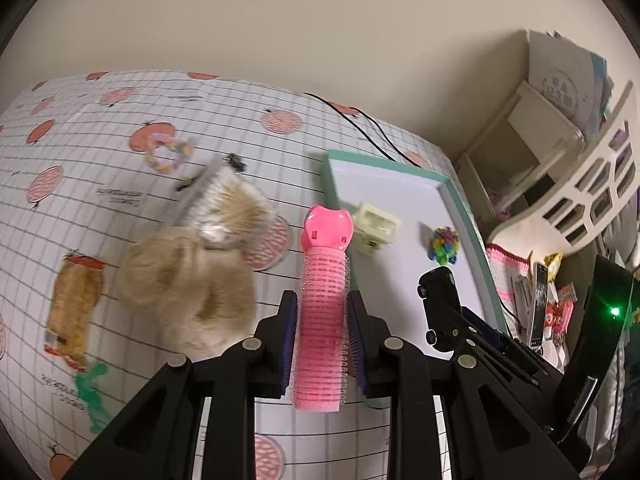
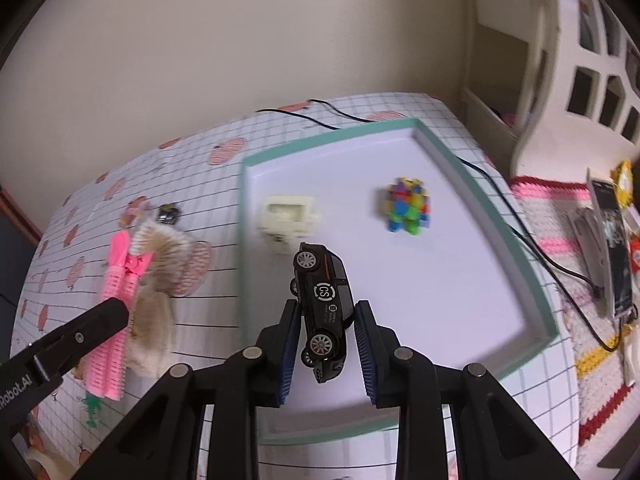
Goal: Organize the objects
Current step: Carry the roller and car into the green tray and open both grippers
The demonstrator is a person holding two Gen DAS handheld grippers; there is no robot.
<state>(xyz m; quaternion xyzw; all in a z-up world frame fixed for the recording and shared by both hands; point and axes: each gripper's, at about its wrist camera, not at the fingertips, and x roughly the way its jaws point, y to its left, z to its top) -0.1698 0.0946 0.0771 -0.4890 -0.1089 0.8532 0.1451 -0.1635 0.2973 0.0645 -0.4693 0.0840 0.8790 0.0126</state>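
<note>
The left tongs are clenched on a pink hair roller, pads pressing its ribbed barrel from both sides while its glossy pink clip end points up the frame; gripping the barrel mid-length keeps it from swinging. It hangs above the checked counter, at the centre of the left wrist view and just left of the tray's near corner.

The right tongs grasp a black toy car turned on end, wheels facing left and a round white logo on its side. The left pad lies against the wheel side; the right pad looks to have a sliver of gap, though the fisheye makes that hard to judge. The car sits over the lower middle of the teal-rimmed tray, which suggests it is about to be set down there.

Inside the tray rest a cream plastic piece near its left wall and a multicoloured block toy toward the upper right, well apart, so the tray seems to be the collecting place.

Outside it, on the left of the left wrist view, lie a furry beige item with a brush just above it, a snack packet, a green figure and a pastel ring, all probably awaiting sorting. A black cable crosses the tray's right rim.
</note>
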